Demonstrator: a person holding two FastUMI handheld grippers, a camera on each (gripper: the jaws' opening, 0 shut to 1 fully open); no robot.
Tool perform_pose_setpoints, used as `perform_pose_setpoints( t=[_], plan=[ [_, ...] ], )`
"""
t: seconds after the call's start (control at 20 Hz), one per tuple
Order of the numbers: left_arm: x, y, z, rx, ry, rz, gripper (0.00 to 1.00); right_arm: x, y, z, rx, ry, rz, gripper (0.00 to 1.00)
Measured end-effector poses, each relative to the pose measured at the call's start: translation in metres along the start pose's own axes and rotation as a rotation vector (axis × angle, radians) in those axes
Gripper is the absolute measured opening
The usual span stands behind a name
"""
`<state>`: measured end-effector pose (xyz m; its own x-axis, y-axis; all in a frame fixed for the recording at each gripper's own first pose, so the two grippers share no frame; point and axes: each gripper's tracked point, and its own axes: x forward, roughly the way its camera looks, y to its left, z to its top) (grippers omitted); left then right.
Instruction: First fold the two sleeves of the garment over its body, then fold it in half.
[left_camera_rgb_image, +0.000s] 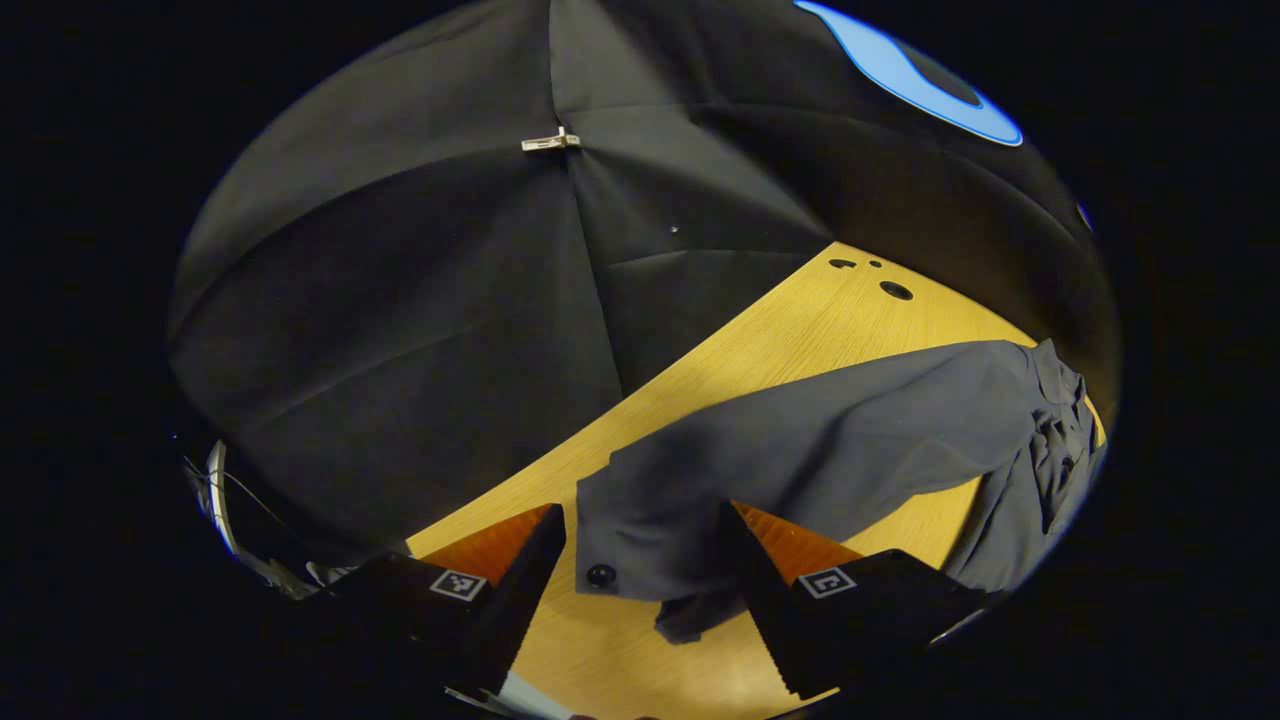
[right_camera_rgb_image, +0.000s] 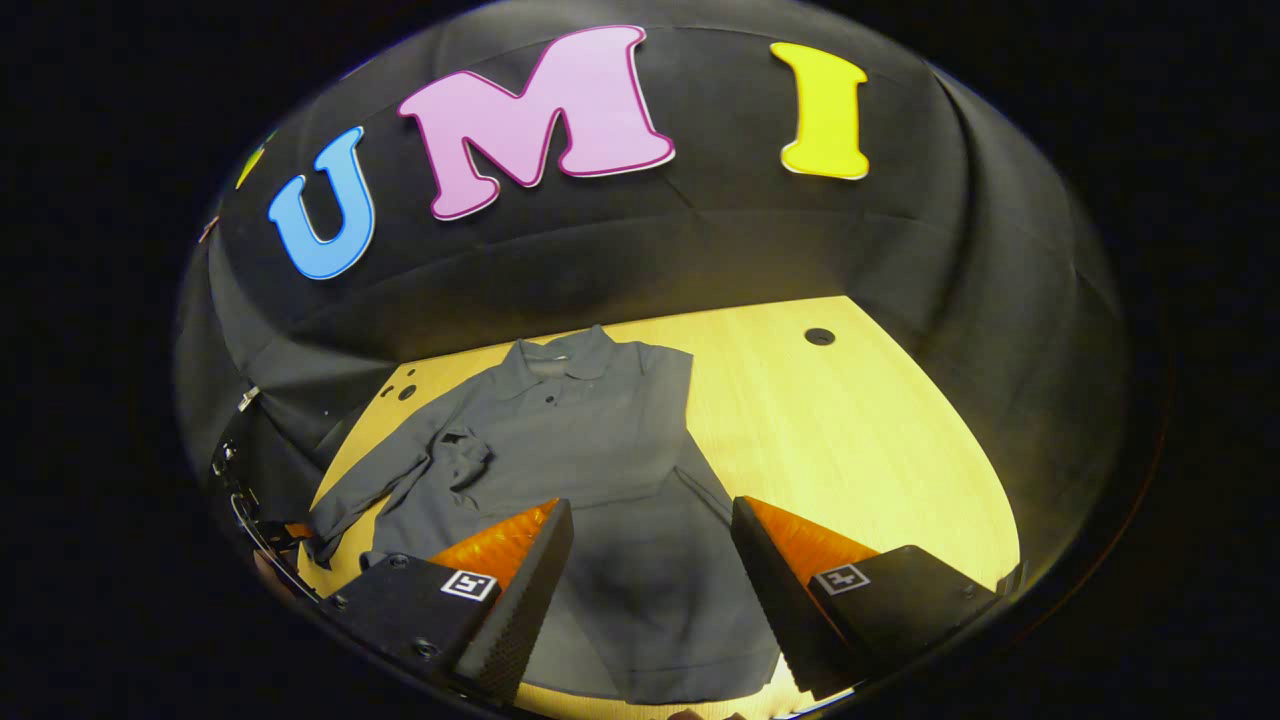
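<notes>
Grey garment (right_camera_rgb_image: 590, 450) flat on wooden table (right_camera_rgb_image: 860, 420), collar at 12 o'clock | one sleeve (left_camera_rgb_image: 800, 450) stretched toward 3 o'clock, cuff between left gripper (left_camera_rgb_image: 640, 580) fingers, jaws wide, contact unclear | right gripper (right_camera_rgb_image: 650, 590) wide apart above hem, holding nothing

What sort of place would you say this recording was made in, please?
Most likely a staged recording booth, not a home: a black cloth wall encloses a bare wooden table with cable holes, and a grey shirt lies on it between the open grippers.
</notes>
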<state>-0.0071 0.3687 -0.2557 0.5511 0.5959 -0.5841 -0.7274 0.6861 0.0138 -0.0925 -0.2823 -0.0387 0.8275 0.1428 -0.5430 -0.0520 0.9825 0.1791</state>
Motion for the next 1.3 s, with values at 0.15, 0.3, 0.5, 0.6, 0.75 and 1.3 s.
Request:
perform_pose_setpoints(
  t=[0.15,0.3,0.5,0.6,0.75,1.3],
  plan=[
    [0.018,-0.011,-0.002,0.029,0.029,-0.034,0.98,-0.01,0.003,-0.005,0.026,0.005,-0.024,0.99],
    [0.029,-0.021,-0.006,0.049,0.051,-0.044,0.97,-0.026,0.007,-0.014,0.005,0.011,-0.036,0.99],
    [0.029,-0.037,-0.01,0.082,0.065,-0.107,0.92,-0.036,0.019,-0.024,-0.001,0.008,-0.028,0.99],
    [0.029,-0.038,-0.008,0.086,0.063,-0.142,0.72,-0.037,0.022,-0.032,0.003,0.015,-0.037,0.99],
    [0.032,-0.048,-0.007,0.132,0.052,-0.191,0.46,-0.042,0.025,-0.041,0.031,0.02,-0.042,0.99],
    [-0.001,-0.075,0.037,0.175,-0.01,-0.247,0.05,-0.048,-0.013,-0.043,0.066,0.015,-0.106,0.99]
  ],
)
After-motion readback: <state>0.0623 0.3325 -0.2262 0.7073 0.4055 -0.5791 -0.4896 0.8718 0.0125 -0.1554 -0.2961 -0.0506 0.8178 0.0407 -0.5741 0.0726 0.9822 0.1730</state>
